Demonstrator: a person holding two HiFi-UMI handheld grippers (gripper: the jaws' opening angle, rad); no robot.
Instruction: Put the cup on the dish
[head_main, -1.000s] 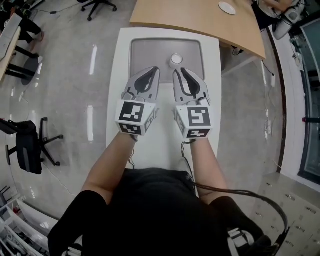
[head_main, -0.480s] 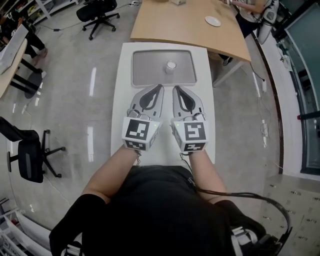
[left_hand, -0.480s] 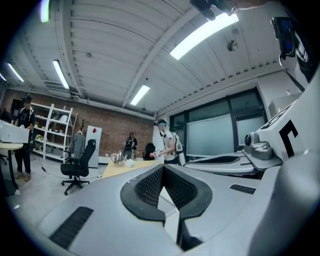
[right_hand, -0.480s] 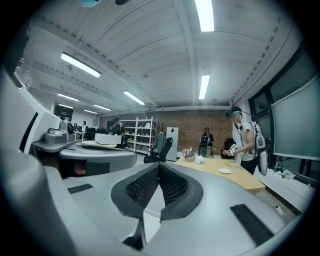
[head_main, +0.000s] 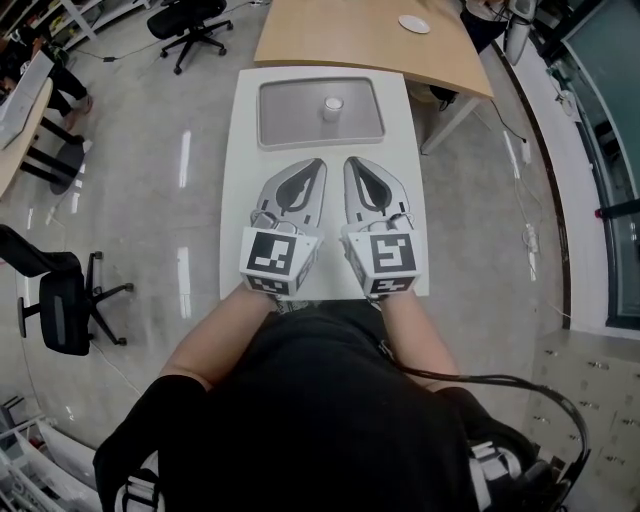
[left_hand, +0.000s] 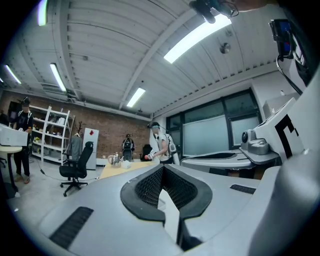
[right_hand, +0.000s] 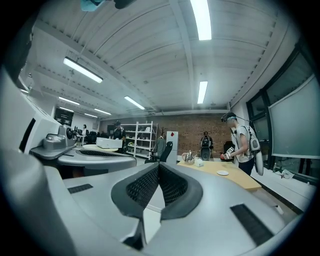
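- Grey jaws of the left gripper (head_main: 316, 165) and the right gripper (head_main: 352, 163) are pressed together on nothing, side by side over the table's (head_main: 240, 200) near half.
- Cup (head_main: 333, 104) stands upright on the dish (head_main: 290, 125) by the far edge, well apart from both.
- Likely risk: a careless forward sweep would tip the cup.

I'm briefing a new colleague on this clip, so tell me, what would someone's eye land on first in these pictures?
The left gripper and right gripper stand out first. They lie side by side over the near half of the white table, each with a black-and-white marker cube, jaws together and nothing in them. Beyond them, a small white cup stands upright on a grey tray at the table's far end.
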